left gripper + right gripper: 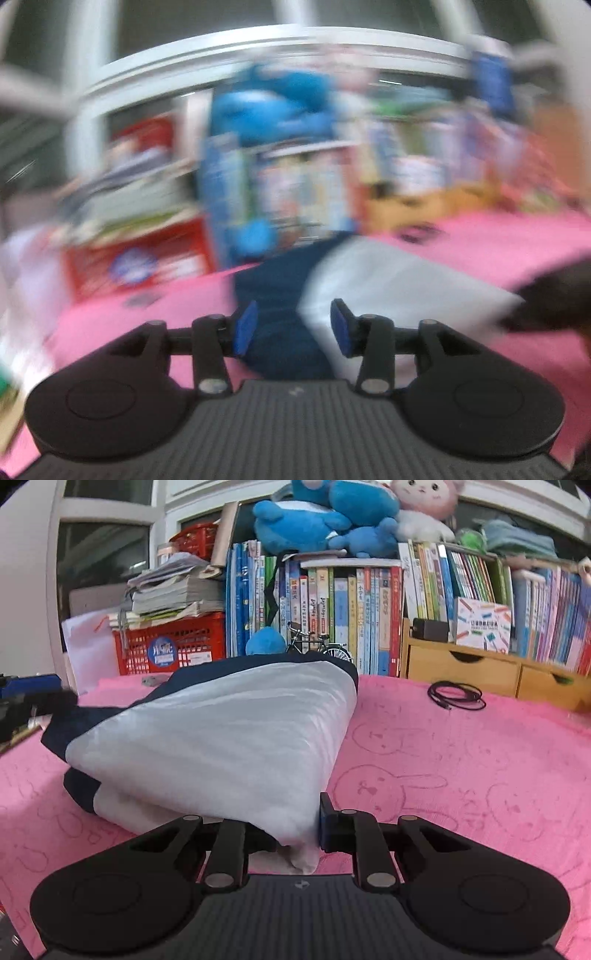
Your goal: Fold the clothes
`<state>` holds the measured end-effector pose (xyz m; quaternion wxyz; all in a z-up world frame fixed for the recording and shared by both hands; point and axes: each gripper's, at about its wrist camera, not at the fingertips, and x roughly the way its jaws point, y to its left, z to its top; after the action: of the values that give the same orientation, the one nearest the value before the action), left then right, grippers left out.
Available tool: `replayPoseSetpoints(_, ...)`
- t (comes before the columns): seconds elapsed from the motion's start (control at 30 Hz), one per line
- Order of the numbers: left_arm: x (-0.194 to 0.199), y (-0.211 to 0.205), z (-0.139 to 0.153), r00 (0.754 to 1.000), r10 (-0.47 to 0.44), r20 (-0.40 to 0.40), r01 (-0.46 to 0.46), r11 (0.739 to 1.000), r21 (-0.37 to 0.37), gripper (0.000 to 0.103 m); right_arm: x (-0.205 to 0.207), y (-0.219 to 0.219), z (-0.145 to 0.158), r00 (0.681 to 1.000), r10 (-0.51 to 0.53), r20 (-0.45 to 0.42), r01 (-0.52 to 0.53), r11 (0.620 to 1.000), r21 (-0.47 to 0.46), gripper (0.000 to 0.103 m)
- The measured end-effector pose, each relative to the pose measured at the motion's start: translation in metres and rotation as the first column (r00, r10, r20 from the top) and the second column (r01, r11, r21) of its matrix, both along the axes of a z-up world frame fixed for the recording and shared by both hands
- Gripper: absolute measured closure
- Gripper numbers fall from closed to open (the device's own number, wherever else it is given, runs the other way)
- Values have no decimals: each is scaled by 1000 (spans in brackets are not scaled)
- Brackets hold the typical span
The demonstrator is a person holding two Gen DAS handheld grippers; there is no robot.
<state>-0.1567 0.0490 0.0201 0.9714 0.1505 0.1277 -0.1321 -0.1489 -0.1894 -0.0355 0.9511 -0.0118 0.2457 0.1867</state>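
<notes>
A white and navy garment [221, 734] lies folded over on the pink rabbit-print cloth [461, 760]. My right gripper [295, 830] is shut on its near white corner, with the cloth bunched between the jaws. The left wrist view is badly blurred. There my left gripper [291, 326] is open with blue pads [245, 326] apart, just above the garment's navy part [273, 291] and white part [399, 284]. The dark shape of the other gripper [554, 295] shows at the right. The left gripper also shows at the left edge of the right wrist view [33, 701].
A black cable coil [456, 695] lies on the cloth at the back right. Behind stand a bookshelf [351, 602], a red crate [173, 646], wooden drawers [465, 668], blue plush toys [317, 517] and a small toy bicycle [317, 646].
</notes>
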Motion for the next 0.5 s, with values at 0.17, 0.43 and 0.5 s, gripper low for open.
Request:
replayPoseSetpoints(0.17,-6,-52,-16,976,-218,-3,212,947,243,56,2,-14,1,1000,7,-22,-5,993,122,83)
replayPoseSetpoints(0.43,17,-94,-45,959,-278,-52,277,883,380,58,1,-17,3,1000,-3,-7,4,988,157,78)
replayPoseSetpoints(0.5,24,-94,-47,964,-262,-41,257,887,384,77,0,-18,3,1000,-9,-4,10,986,163,81)
